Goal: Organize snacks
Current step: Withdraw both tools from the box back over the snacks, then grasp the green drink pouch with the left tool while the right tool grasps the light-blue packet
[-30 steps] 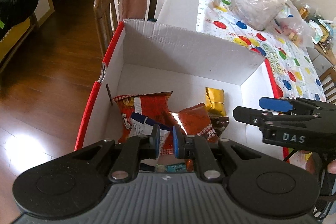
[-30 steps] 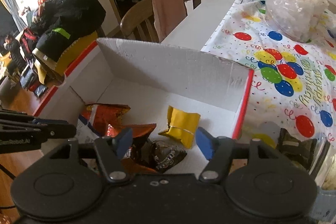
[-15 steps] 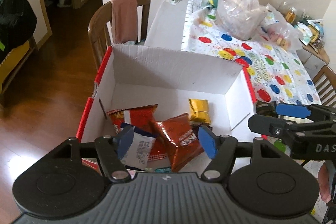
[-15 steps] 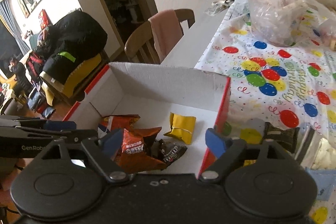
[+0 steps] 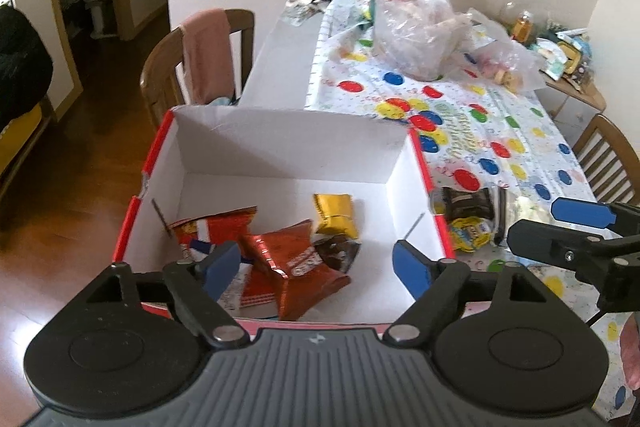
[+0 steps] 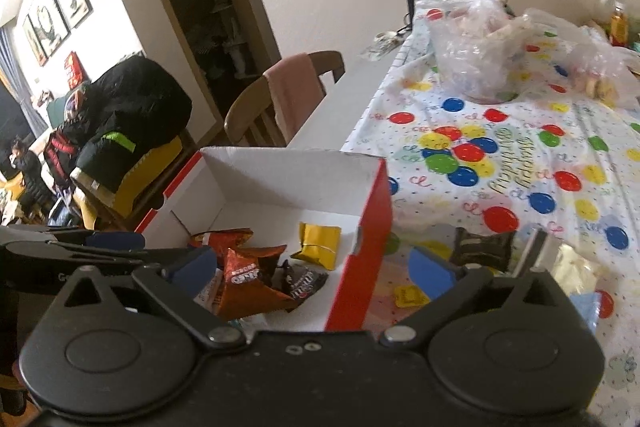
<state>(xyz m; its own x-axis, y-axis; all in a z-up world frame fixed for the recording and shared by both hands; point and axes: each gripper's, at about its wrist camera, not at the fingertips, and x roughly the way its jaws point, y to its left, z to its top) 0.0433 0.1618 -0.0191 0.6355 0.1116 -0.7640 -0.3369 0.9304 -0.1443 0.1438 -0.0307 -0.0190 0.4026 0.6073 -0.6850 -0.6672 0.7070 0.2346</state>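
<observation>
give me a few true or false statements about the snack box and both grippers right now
1. The gold packet lies inside the white box. True.
2. The left hand-held gripper is shut on a snack. False: its jaws are spread wide and hold nothing.
3. A dark wrapped snack lies on the balloon tablecloth outside the box. True.
4. The right hand-held gripper holds the red-orange bag. False: it is open and empty; the bag lies in the box.
5. The box is empty. False: several packets lie inside.

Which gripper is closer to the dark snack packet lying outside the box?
Right. The right gripper hangs beside the dark packet; the left gripper is over the box.
</observation>
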